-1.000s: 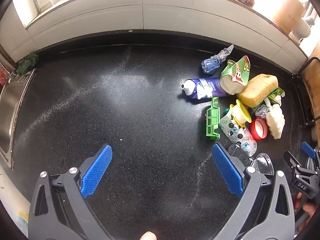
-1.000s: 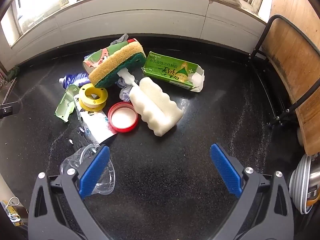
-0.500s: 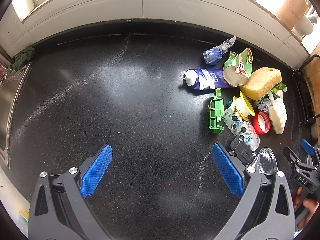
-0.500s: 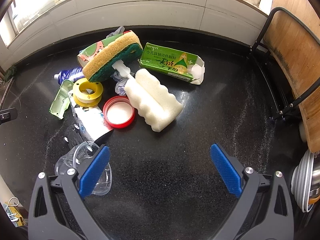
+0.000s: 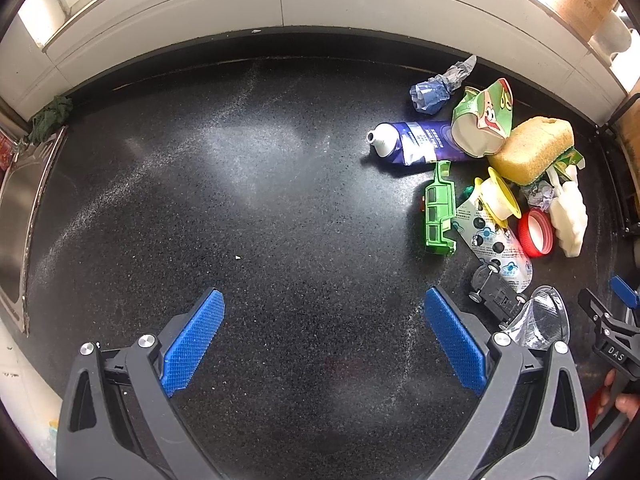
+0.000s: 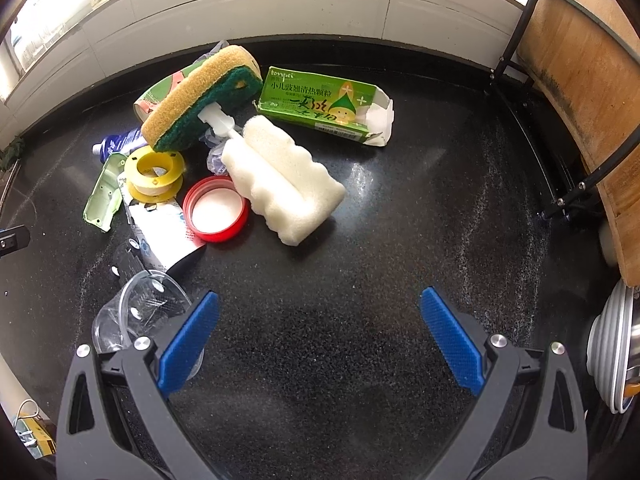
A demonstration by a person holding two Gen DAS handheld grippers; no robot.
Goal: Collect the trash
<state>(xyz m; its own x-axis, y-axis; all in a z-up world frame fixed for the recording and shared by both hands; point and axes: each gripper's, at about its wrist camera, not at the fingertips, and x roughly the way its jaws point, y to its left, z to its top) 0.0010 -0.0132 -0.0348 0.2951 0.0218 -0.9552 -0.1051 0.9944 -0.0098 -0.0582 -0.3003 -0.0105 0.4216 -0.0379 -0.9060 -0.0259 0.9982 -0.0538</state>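
Observation:
A heap of trash lies on the black counter (image 5: pixel 248 184). It holds a blue tube (image 5: pixel 412 144), a crumpled blue wrapper (image 5: pixel 434 90), a torn green carton (image 5: pixel 482 120), a yellow-green sponge (image 6: pixel 200 98), a green toy car shell (image 5: pixel 440 216), a yellow tape reel (image 6: pixel 154 172), a red lid (image 6: pixel 216 208), a white foam brush (image 6: pixel 280 182), a green medicine box (image 6: pixel 324 104) and a clear plastic cup (image 6: pixel 140 312). My left gripper (image 5: pixel 320 334) is open over bare counter, left of the heap. My right gripper (image 6: pixel 318 338) is open, in front of the heap, its left finger over the cup.
A steel sink (image 5: pixel 20 216) lies at the far left with a green cloth (image 5: pixel 50 118) at its corner. A wooden chair (image 6: pixel 580 80) with a black frame stands on the right, stacked metal bowls (image 6: pixel 616 344) below it. White tiled wall (image 5: pixel 280 4) runs behind the counter.
Both grippers have risen and drawn slightly back, so the heap sits lower in both views. Nothing has been taken hold of; both stay open.

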